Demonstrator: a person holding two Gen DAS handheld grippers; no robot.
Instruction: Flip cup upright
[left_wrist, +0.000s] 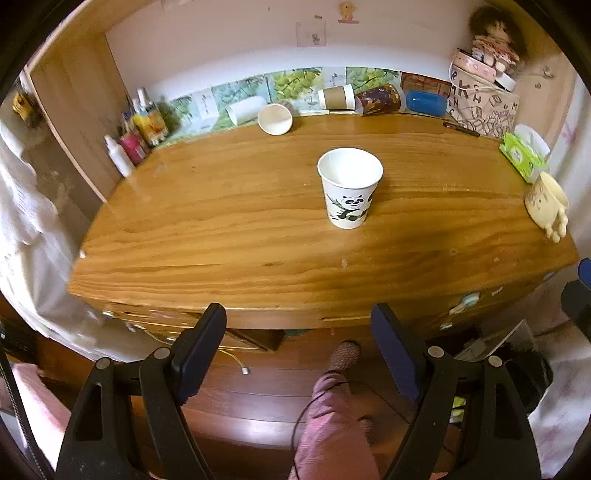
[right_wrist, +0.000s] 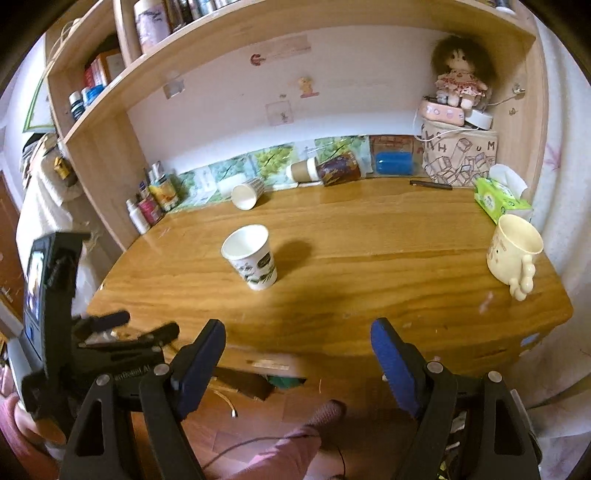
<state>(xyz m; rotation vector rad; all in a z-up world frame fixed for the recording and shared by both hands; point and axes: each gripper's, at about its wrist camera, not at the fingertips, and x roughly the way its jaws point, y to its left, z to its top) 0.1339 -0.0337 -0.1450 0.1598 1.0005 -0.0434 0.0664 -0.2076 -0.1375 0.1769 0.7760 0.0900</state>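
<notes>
A white paper cup with a panda print (left_wrist: 349, 186) stands upright, mouth up, in the middle of the wooden desk (left_wrist: 221, 236). It also shows in the right wrist view (right_wrist: 253, 256). My left gripper (left_wrist: 299, 325) is open and empty, held back off the desk's front edge, well short of the cup. My right gripper (right_wrist: 298, 341) is open and empty, also at the front edge, with the cup ahead and to its left. The left gripper's body (right_wrist: 92, 343) shows at the left of the right wrist view.
Several cups lie on their sides along the back wall (left_wrist: 275, 118) (left_wrist: 338, 96) (left_wrist: 382, 99). A blue case (left_wrist: 424, 102), a printed box with a doll (left_wrist: 480, 107), a tissue box (left_wrist: 522, 155) and a cream mug (left_wrist: 546, 205) stand at the right. Bottles (left_wrist: 140, 125) crowd the back left corner.
</notes>
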